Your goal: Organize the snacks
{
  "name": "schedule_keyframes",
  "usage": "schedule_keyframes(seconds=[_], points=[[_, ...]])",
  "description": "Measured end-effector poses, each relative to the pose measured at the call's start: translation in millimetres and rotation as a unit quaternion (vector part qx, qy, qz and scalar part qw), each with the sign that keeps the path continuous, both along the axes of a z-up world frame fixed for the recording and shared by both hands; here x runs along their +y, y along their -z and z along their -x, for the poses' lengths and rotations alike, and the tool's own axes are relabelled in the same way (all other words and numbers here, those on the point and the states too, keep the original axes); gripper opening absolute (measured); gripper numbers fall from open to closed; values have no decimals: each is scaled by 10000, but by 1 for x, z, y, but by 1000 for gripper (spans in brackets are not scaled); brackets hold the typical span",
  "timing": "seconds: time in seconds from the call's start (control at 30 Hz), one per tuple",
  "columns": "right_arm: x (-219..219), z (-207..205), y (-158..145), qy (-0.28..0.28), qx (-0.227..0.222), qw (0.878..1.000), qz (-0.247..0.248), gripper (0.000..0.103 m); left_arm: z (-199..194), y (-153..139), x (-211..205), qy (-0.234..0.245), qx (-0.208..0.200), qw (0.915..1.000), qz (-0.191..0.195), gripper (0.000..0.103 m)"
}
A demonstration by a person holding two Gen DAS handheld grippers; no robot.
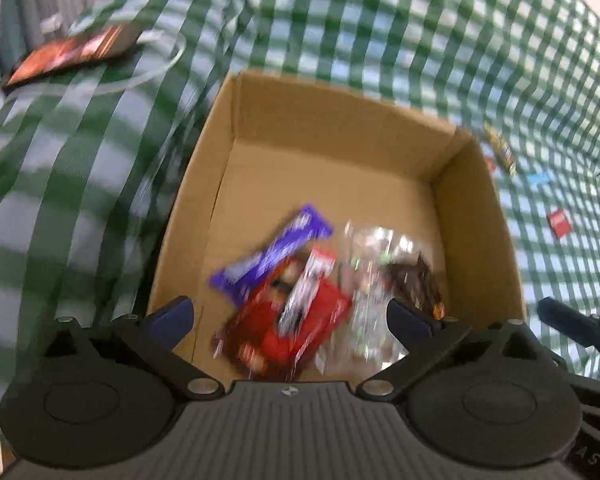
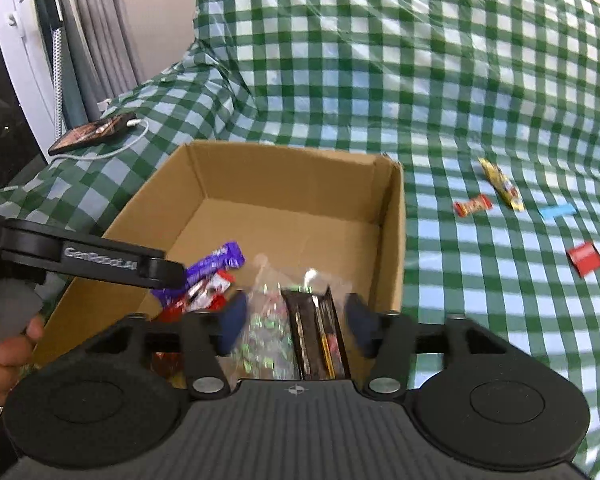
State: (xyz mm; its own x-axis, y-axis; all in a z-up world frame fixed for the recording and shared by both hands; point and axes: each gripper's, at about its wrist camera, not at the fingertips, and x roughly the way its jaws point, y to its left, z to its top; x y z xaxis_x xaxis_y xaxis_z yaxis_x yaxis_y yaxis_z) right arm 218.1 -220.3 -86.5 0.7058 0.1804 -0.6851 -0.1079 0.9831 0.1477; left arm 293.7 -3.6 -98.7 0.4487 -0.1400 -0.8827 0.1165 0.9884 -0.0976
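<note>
An open cardboard box (image 1: 340,120) (image 2: 392,208) sits on the green checked cloth. In it lie a purple bar (image 1: 276,252) (image 2: 216,264), a red packet (image 1: 296,332) (image 2: 216,300), a clear bag of sweets (image 1: 372,280) (image 2: 268,332) and a dark brown packet (image 1: 416,280) (image 2: 316,332). My left gripper (image 1: 290,314) is open and empty above the near end of the box. My right gripper (image 2: 296,320) is open and empty above the clear bag and dark packet. Loose snacks lie on the cloth to the right: a yellow packet (image 2: 500,184) (image 1: 500,148), an orange-red candy (image 2: 473,205), a blue wrapper (image 2: 556,211) (image 1: 538,179) and a red packet (image 2: 585,258) (image 1: 560,222).
A phone (image 2: 92,134) (image 1: 72,56) with a white cable (image 2: 136,140) lies on the cloth left of the box. The left gripper's body (image 2: 88,260) and the hand holding it (image 2: 8,356) show in the right wrist view. A curtain (image 2: 92,40) hangs at the far left.
</note>
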Motion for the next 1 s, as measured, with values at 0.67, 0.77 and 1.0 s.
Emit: schedule_keyframes(seconds=[0.67, 0.77, 1.0], points=[[19, 144, -43, -360, -445, 9972, 484, 97, 172, -49, 0, -431, -460, 9954, -717, 103], [14, 159, -47, -298, -565, 9967, 490, 97, 186, -58, -4, -414, -649, 9944, -724, 103], [6, 183, -56, -194, -851, 9951, 467, 97, 204, -72, -10, -384, -919, 9923, -733, 103]])
